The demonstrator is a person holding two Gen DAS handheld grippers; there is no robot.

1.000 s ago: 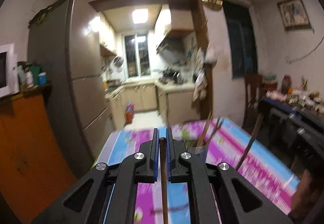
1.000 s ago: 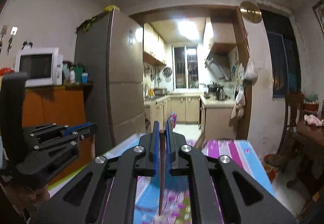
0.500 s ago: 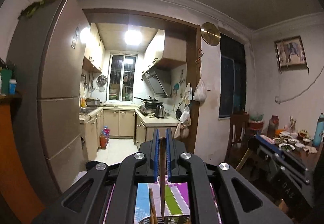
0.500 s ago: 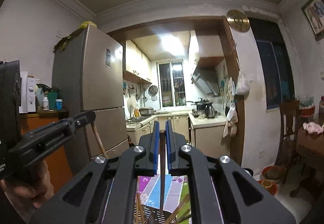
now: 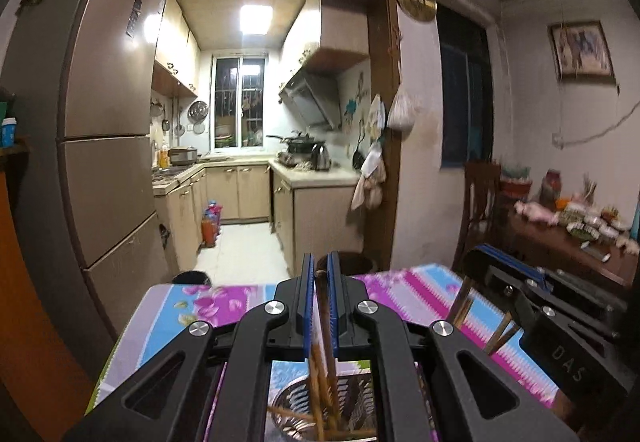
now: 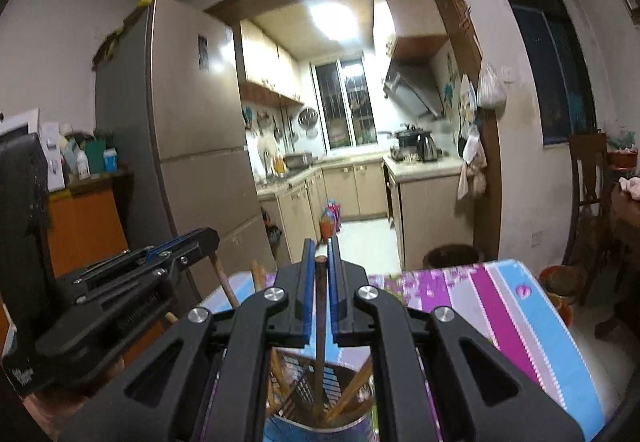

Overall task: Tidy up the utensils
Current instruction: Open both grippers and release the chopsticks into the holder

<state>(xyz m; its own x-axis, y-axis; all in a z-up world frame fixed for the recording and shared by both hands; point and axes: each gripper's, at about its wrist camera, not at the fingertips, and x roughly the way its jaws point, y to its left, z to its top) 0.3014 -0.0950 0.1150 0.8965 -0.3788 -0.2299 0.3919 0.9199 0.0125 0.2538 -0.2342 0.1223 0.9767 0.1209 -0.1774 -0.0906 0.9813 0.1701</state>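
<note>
While both cameras look across the table toward the kitchen doorway, we note the scene from left to right. Far left stands the tall fridge (image 5: 108, 146), with an orange cabinet (image 6: 86, 226) beside it. Our left gripper (image 5: 319, 278) has its blue-lined jaws pressed together on one brown chopstick (image 5: 325, 326), which hangs nearly upright with its lower end inside the metal utensil holder (image 5: 352, 398). That holder sits on the floral tablecloth (image 5: 192, 306), directly beneath the jaws, and several more chopsticks lean inside it.

From the right wrist view, the left gripper shows at the left edge, with its chopstick slanting down from its tip. Our right gripper (image 6: 320, 266) is likewise clamped on a second chopstick (image 6: 320, 322), held upright, its lower end down among the sticks in the same holder (image 6: 304, 390). The two grippers sit close, side by side over the holder.

Further right, the tablecloth runs in pink and blue stripes. Beyond the table edge stands a wooden chair (image 5: 478, 202), and at far right a dark table (image 5: 568, 242) crowded with dishes.
</note>
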